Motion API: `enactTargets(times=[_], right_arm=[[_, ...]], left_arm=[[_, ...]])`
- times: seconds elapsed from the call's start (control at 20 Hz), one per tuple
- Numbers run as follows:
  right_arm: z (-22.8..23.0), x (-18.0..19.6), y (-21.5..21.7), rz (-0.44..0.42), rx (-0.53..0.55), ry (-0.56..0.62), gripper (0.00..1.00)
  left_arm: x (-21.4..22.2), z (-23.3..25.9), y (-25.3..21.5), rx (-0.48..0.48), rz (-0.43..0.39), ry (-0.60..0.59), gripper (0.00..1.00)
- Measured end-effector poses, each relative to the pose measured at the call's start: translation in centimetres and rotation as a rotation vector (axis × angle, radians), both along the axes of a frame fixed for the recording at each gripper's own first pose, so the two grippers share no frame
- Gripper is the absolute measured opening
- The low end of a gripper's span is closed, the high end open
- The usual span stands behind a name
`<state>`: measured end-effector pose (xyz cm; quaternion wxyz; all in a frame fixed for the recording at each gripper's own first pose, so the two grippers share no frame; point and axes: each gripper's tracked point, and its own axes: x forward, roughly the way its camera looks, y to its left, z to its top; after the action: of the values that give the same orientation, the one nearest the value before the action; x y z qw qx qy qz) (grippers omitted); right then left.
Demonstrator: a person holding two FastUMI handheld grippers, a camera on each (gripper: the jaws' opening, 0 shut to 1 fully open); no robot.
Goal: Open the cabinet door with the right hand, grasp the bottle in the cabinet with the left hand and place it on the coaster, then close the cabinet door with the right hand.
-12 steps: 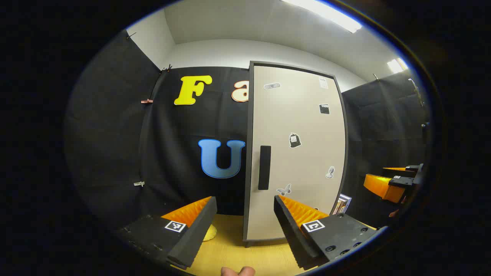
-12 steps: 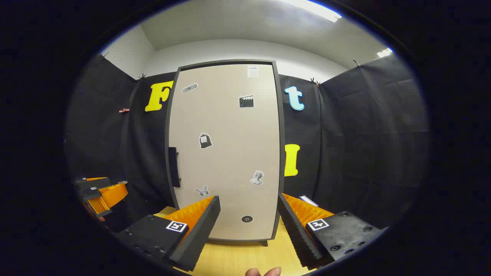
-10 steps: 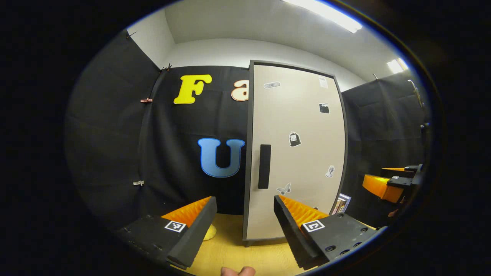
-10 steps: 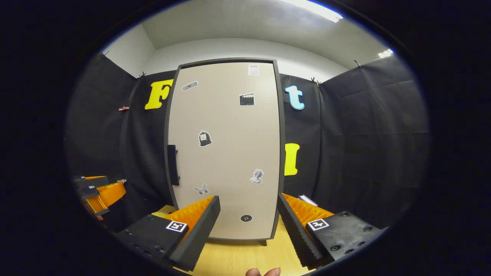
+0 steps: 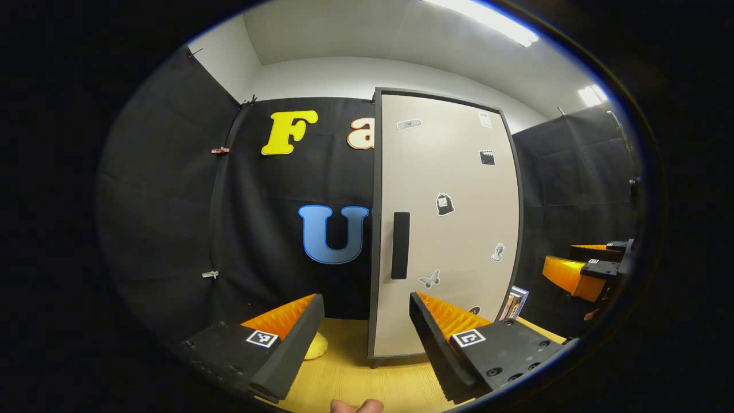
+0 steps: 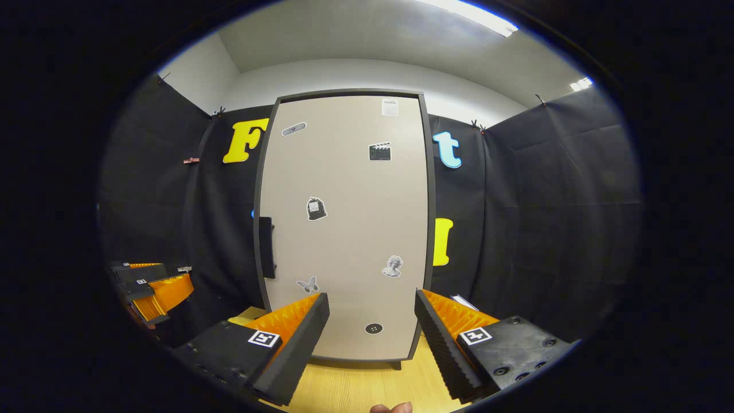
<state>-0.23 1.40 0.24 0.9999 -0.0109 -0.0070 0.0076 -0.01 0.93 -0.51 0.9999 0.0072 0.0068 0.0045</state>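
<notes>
Setting: booth hung with black cloth, pale wooden table (image 6: 355, 390) underneath, ceiling lights above.
Cabinet (image 6: 344, 223): upright at the back of the table, door (image 5: 444, 223) flush shut, small stickers dotted over it.
Handle (image 5: 400, 245): dark vertical bar near the door's left edge, untouched.
Right gripper (image 6: 371, 338): in front of the cabinet, well short of the door, fingers spread wide, nothing between them (also visible off to the cabinet's right in the left gripper view).
Left gripper (image 5: 366, 338): in front of the cabinet's left edge, fingers likewise apart and empty.
Bottle: presumably inside the cabinet, hidden behind the shut door.
Coaster (image 5: 314, 346): probably the yellow disc on the table just left of the cabinet, half hidden by a finger.
Done: nothing yet, judging by the shut door.
Left: all of it, namely reaching the handle and pulling the door open, lifting the bottle out, setting it on the coaster, shutting the door.
</notes>
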Motion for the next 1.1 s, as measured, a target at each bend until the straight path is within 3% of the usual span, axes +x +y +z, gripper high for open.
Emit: enactTargets(times=[0.55,1.1], right_arm=[[1.3,0.2,2.6,0.039,0.037,-0.003,0.97],[2.9,7.5,14.9,0.146,0.060,-0.049,0.97]], left_arm=[[-0.5,0.2,1.0,0.021,-0.009,-0.010,0.95],[-2.4,-1.0,7.3,0.022,0.030,0.000,0.95]])
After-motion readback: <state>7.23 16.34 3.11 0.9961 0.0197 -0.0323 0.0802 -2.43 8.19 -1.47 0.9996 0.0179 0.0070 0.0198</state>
